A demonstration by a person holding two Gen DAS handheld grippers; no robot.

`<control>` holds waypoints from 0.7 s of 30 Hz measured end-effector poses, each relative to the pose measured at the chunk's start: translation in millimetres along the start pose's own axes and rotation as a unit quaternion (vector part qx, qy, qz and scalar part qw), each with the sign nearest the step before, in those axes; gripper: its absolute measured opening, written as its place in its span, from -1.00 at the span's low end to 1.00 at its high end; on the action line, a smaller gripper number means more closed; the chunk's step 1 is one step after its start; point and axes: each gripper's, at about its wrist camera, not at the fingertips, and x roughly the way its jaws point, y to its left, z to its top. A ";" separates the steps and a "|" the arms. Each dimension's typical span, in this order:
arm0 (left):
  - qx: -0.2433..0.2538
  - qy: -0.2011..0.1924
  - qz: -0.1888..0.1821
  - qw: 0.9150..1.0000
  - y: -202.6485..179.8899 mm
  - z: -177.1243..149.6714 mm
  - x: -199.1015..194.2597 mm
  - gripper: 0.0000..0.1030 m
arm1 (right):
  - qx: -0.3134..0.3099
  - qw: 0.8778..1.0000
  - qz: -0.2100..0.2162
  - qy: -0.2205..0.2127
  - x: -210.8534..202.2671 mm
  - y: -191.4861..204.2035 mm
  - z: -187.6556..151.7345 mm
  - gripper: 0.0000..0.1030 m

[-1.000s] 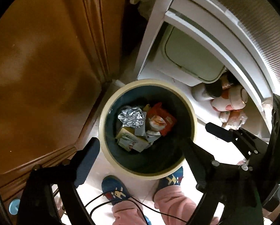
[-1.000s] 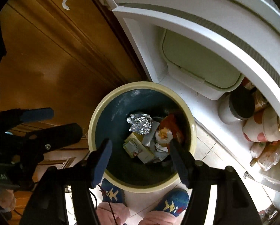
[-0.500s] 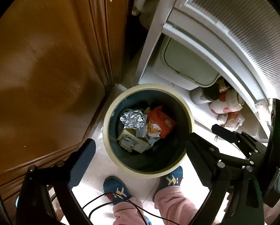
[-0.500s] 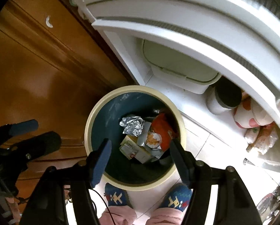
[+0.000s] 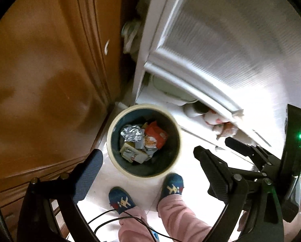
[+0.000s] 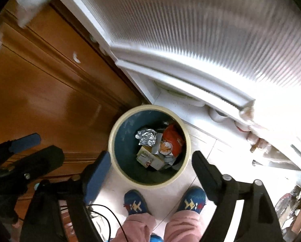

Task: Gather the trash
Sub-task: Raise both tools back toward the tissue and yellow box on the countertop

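A round bin with a cream rim point(image 5: 110, 141) point(image 6: 112, 147) stands on the pale floor below both grippers. Inside lie a crumpled foil ball point(image 5: 131, 134) point(image 6: 146, 138), a red wrapper point(image 5: 157, 134) point(image 6: 171, 137) and small cartons point(image 5: 130, 153) point(image 6: 148, 157). My left gripper point(image 5: 146, 152) hangs high over the bin, open, with nothing between its fingers. My right gripper point(image 6: 150, 155) is also above the bin. Its jaws are opening and hold nothing. Each gripper shows at the edge of the other's view: the left gripper point(image 6: 49, 145) and one of the right fingers point(image 5: 239, 147).
A brown wooden cabinet point(image 5: 39, 80) stands left of the bin and a white ribbed door point(image 6: 211, 30) behind it. Jars point(image 5: 221, 125) and a pale lidded box point(image 5: 170, 92) sit under the door's edge. A person's blue slippers point(image 6: 135, 203) and pink trouser legs stand in front of the bin.
Both grippers have risen away from the bin, which now looks smaller and farther below. The right gripper's fingers have spread wider apart. The trash in the bin has not moved.
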 end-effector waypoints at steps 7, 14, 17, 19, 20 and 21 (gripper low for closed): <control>0.023 -0.027 -0.012 0.999 -25.0 4.0 -90.0 0.86 | -0.004 1.000 -0.003 -0.024 -80.3 13.8 5.7 0.64; 0.033 -0.057 -0.022 0.998 -41.4 9.2 -184.3 0.86 | -0.036 0.998 0.001 -0.056 -167.1 36.0 9.6 0.64; 0.045 -0.067 -0.022 0.997 -50.1 12.7 -217.3 0.86 | -0.055 0.996 0.001 -0.072 -200.3 47.8 11.5 0.64; 0.057 -0.077 -0.023 0.995 -56.0 16.5 -239.6 0.86 | -0.073 0.994 -0.003 -0.084 -221.3 55.7 12.6 0.64; 0.061 -0.081 -0.020 0.995 -59.1 17.5 -247.7 0.86 | -0.080 0.993 -0.007 -0.090 -229.6 58.7 13.1 0.64; 0.066 -0.089 -0.018 0.994 -61.9 19.3 -258.8 0.86 | -0.088 0.991 -0.011 -0.098 -239.2 63.1 14.1 0.64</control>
